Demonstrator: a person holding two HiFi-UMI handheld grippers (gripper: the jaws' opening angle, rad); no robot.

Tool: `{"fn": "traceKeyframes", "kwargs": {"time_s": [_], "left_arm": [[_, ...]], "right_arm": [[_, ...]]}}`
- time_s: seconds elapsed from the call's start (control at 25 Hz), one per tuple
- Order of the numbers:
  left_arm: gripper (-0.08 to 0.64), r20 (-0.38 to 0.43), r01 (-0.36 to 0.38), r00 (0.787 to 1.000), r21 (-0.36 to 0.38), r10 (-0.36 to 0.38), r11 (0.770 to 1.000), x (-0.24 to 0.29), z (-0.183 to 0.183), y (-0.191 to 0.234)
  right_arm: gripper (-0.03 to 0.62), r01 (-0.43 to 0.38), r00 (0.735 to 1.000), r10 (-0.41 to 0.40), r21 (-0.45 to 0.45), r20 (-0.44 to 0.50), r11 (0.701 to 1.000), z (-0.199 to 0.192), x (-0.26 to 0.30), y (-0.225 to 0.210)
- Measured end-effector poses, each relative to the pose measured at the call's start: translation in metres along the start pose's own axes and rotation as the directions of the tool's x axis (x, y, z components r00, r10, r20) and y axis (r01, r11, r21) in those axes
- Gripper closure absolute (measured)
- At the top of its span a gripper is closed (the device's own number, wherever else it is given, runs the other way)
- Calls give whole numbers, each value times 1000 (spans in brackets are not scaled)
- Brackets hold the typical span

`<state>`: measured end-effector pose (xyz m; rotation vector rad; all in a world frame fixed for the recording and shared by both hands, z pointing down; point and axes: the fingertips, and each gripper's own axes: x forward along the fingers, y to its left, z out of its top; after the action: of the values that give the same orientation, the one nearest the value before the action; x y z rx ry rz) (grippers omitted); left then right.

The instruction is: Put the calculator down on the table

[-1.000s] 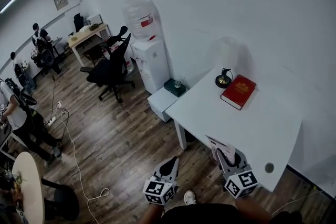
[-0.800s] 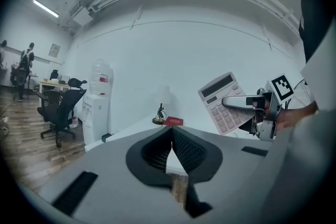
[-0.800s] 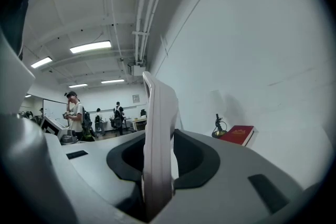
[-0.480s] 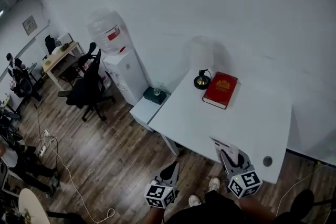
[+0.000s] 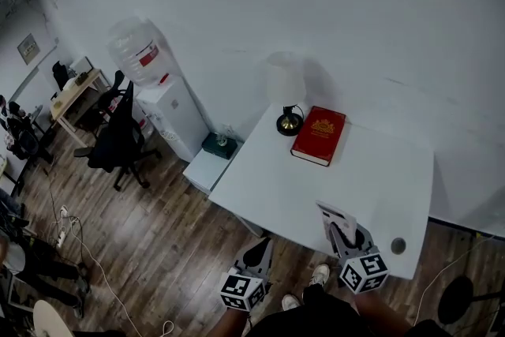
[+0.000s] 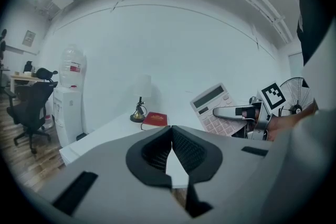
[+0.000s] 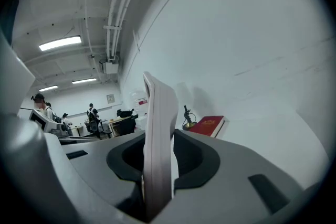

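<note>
table (image 5: pixel 371 185) white | book (image 5: pixel 318 136) red | calculator (image 6: pixel 207 113) pale, grey display | floor (image 5: pixel 158 249) brown planks | chair (image 5: pixel 118 142) black

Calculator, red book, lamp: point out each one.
calculator (image 6: pixel 210 97), left gripper view, on its display.
red book (image 5: pixel 319 136), head view, middle of its cover.
lamp (image 5: pixel 289 122), head view, on its base.

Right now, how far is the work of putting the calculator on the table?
Done: the calculator is gripped in the right claw. In hand: it hangs over the near edge of the white table. Left: lower it onto the bare top, before the red book, and open the claw. The left claw is shut and empty.
</note>
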<state>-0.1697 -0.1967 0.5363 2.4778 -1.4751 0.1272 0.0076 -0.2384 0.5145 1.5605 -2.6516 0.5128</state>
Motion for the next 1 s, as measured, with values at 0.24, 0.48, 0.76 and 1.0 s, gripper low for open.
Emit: {"fn": "traceKeyframes", "kwargs": {"time_s": [0.24,0.48,0.76,1.0], "left_arm": [[540,-29,39,999,39,-38,998,45,-11,-5],[540,-38,59,998,35,-58,998,77,-1,-15],[540,-45,59,997,15,-58,998,104,-12,-13],[540,-43,52,998,27,-51,998,124,-8,-13]], "right_arm": [[463,10,1000,-9,61,-20,998,-10,19,-33],[463,50,995,-39,133,-87,990,-37,42,-62],[463,83,985,-47,220,-163,972,-67,69,-93],[463,125,970,-40,356,-239,926,-101,86,-118]]}}
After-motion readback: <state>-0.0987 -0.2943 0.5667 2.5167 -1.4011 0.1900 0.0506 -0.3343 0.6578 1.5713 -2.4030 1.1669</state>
